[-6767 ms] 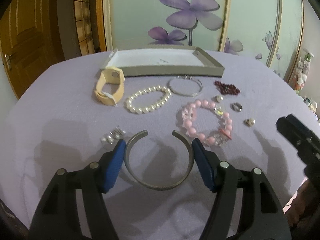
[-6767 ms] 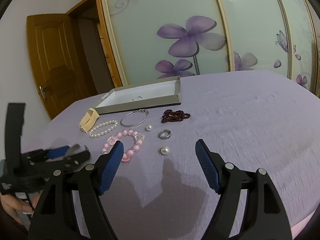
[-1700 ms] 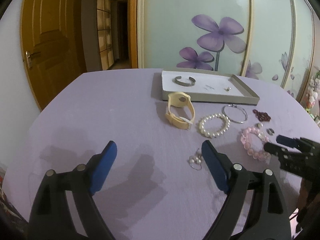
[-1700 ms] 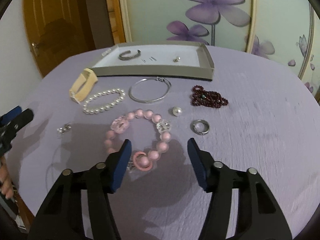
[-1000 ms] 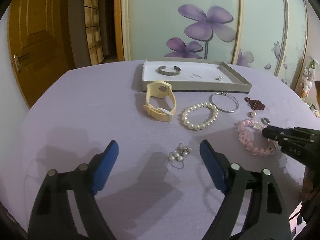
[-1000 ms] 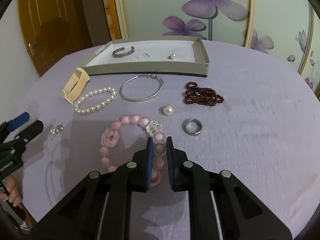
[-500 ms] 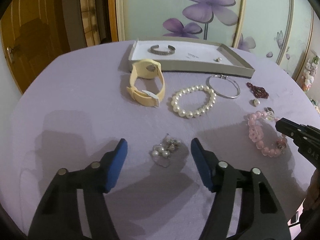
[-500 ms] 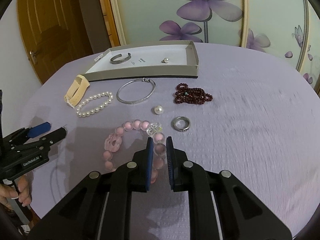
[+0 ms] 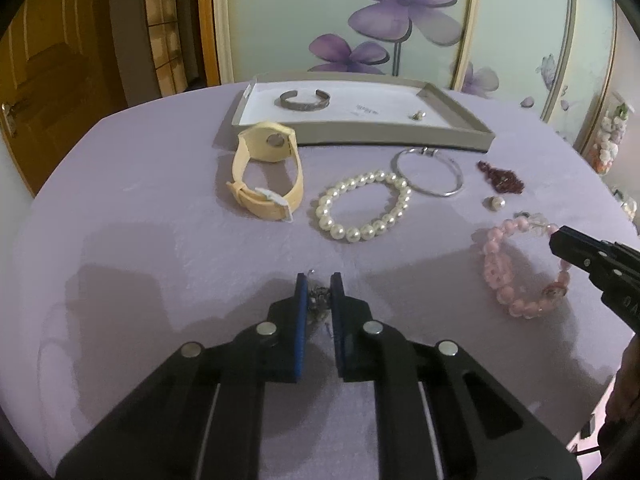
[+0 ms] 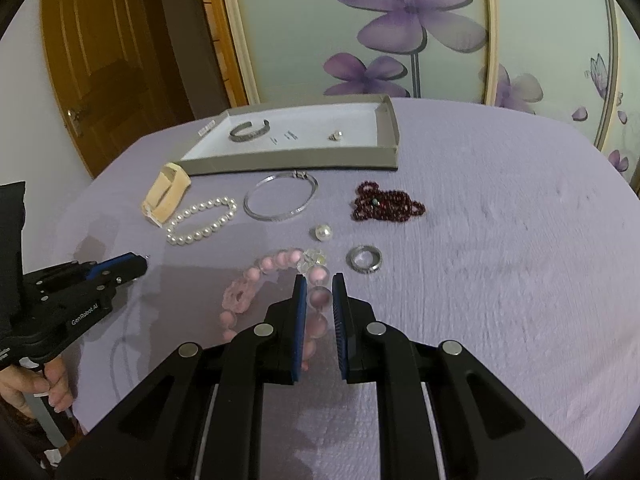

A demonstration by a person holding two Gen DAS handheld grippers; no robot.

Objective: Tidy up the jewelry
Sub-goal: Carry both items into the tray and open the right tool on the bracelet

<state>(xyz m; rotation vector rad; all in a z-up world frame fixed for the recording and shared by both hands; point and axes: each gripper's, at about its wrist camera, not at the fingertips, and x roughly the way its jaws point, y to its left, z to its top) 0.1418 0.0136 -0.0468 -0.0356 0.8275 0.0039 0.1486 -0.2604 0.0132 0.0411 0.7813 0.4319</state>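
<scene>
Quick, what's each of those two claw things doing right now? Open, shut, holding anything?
Left gripper: jaws have just closed on the small pearl earrings.
Right gripper: shut on a bead of the pink bracelet.

Background: table, glass panels, door

Round table under lilac cloth. Behind it, frosted sliding panels with a purple flower print and pale gold frames. Brown wooden door with a metal handle at left. Small white-and-orange trinket pile at right edge, blurred.
</scene>
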